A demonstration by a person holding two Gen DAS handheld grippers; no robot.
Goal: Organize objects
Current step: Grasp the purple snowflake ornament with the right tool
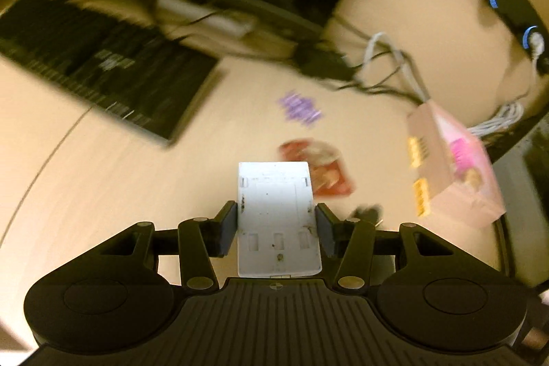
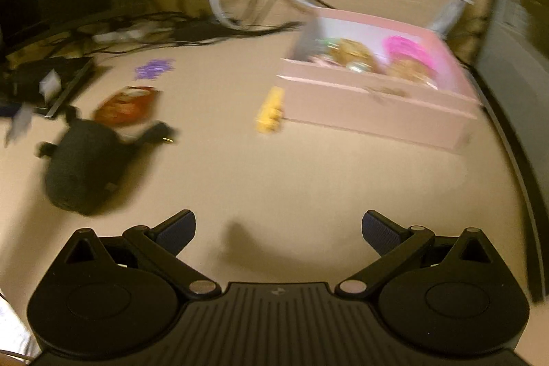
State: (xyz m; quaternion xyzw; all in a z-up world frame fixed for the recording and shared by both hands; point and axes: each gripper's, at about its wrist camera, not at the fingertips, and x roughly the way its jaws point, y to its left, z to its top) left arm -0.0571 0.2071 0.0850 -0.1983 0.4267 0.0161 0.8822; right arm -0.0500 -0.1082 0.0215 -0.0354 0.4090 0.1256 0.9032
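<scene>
My left gripper point(image 1: 276, 218) is shut on a white rectangular plastic plate point(image 1: 274, 184), whose sides are pressed by both pads; it is lifted over the beige table point(image 1: 120, 180). Beyond it lie a red snack packet point(image 1: 331, 175) and a purple item point(image 1: 300, 107). The open pink box point(image 1: 456, 167) at the right holds pink and golden items, and yellow pieces point(image 1: 417, 153) sit on its side. My right gripper point(image 2: 278, 228) is open and empty over bare table, with the pink box point(image 2: 377, 98) ahead to the right, the yellow piece point(image 2: 271, 114), the red packet point(image 2: 127, 105) and the purple item point(image 2: 152, 68).
A black keyboard point(image 1: 103, 64) lies at the back left. Tangled cables point(image 1: 387, 67) and a power strip point(image 1: 206, 12) run along the back. A dark blurred shape point(image 2: 82, 167) with a gold-tipped part sits left of my right gripper; what it is I cannot tell.
</scene>
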